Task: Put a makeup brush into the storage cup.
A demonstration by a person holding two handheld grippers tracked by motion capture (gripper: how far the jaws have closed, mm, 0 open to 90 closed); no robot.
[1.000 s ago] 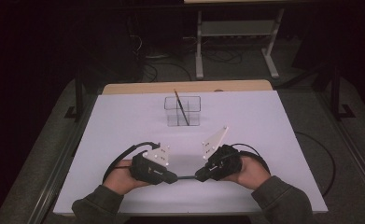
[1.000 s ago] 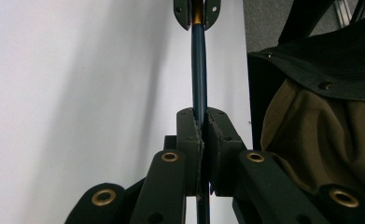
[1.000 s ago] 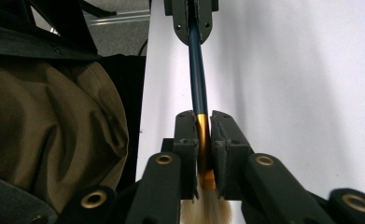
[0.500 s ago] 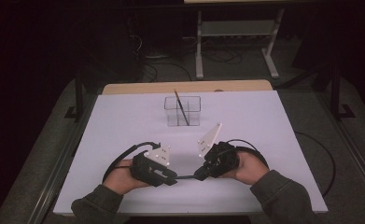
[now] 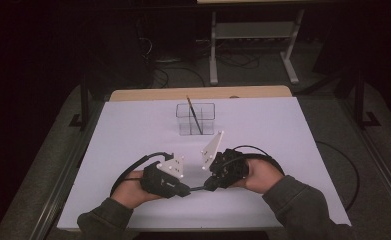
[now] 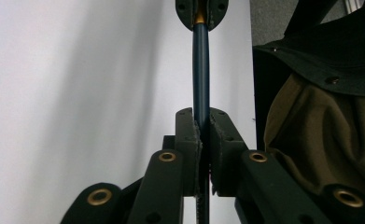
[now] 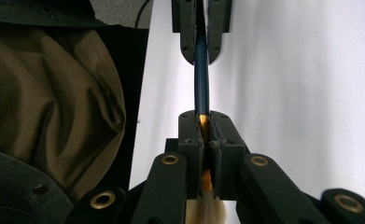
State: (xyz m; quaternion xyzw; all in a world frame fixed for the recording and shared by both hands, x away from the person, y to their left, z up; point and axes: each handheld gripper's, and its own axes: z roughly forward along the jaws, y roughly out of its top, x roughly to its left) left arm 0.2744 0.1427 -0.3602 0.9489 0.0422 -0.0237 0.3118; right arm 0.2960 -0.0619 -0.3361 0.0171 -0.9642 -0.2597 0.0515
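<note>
Down near the front edge of the white table [image 5: 133,125], both tongs grip one paintbrush [image 6: 200,70] between them, end to end. The left tongs [image 5: 185,190] are clamped on the dark blue handle; in the left gripper view the handle runs straight up from between the closed pads to the right tongs [image 6: 201,11] at the top of the frame. Those left jaws have just been closing, and the handle sits pinched between them. The right tongs [image 5: 208,186] are closed on the brush's gold ferrule [image 7: 202,122], with pale bristles [image 7: 206,210] poking out behind the pads in the right gripper view, and the blue handle reaching away to the left tongs [image 7: 201,28].

From above, the two grippers face each other tip to tip, just in from the front edge and a little left of its middle, a hand behind each. The brush between them is a thin dark line, held level just off the table.

Towards the back edge stands a clear divided holder [image 5: 195,119] with another slim brush [image 5: 194,114] leaning in it, well apart from the hands.
</note>
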